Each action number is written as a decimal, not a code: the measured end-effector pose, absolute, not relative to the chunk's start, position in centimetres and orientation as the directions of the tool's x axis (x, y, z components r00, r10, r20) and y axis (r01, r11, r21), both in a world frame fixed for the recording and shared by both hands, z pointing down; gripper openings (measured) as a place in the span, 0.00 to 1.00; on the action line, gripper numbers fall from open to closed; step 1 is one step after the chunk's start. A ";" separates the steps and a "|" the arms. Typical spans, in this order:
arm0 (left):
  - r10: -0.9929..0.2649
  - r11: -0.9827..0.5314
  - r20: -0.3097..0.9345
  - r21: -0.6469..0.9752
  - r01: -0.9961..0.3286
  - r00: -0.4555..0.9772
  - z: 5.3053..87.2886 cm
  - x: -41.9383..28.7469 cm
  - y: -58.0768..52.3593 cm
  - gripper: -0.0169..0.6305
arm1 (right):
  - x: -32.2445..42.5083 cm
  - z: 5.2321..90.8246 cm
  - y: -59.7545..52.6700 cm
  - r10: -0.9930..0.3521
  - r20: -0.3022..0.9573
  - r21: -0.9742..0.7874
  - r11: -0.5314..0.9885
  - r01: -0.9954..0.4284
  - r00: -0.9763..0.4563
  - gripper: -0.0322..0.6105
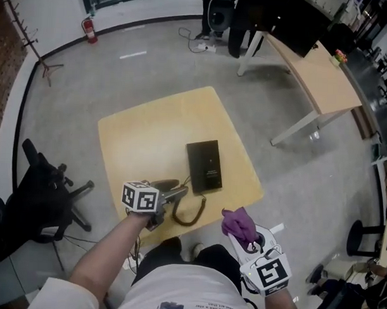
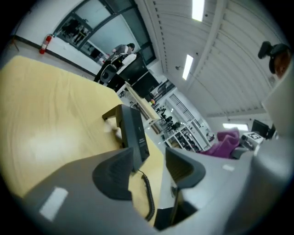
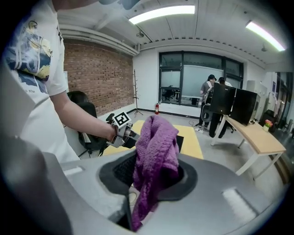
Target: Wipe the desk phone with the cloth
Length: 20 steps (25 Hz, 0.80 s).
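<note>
Purple cloth (image 3: 156, 147) pinched in right fingers (image 3: 118, 170); left fingers (image 2: 115, 174) apart, desk phone (image 2: 133, 133) just beyond

Desk phone (image 2: 134, 131), near end behind a finger (image 2: 112, 176) of the left gripper (image 2: 149, 158) (keys too dark)

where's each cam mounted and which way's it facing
Head view: on the person's head, steeply down at the yellow table and desk phone; left forearm, left gripper, right gripper show.
Left gripper view: on that gripper, along its open jaws toward the desk phone.
Right gripper view: on that gripper, past the purple cloth it clamps, toward the left forearm.
All three share the yellow table and purple cloth.
</note>
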<state>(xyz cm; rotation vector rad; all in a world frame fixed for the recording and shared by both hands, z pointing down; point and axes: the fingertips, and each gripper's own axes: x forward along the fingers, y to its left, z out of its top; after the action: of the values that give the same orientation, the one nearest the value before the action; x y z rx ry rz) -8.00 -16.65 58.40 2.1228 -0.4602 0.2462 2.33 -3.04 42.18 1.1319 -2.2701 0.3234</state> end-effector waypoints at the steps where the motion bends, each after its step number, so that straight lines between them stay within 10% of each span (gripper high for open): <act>1: -0.222 -0.497 0.346 0.764 -0.411 0.912 59.2 -7.6 -17.7 0.40 | 2.4 42.3 -3.3 -0.653 0.600 0.034 0.599 -0.800 -0.463 0.21; 15: -0.168 -0.289 0.178 0.932 -0.221 0.970 63.6 -2.2 -24.6 0.44 | 6.8 42.6 -3.8 -0.642 0.663 0.015 0.524 -0.852 -0.384 0.21; 20: -0.132 -0.257 0.137 0.952 -0.168 0.982 63.5 -1.4 -24.5 0.30 | 7.6 42.9 -3.9 -0.635 0.672 0.008 0.521 -0.853 -0.381 0.21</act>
<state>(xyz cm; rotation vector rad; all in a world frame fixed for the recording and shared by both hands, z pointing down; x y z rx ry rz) -1.42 -24.53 63.54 1.8358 -0.2186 0.0346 7.61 -3.94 42.86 1.2057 -2.1408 0.4553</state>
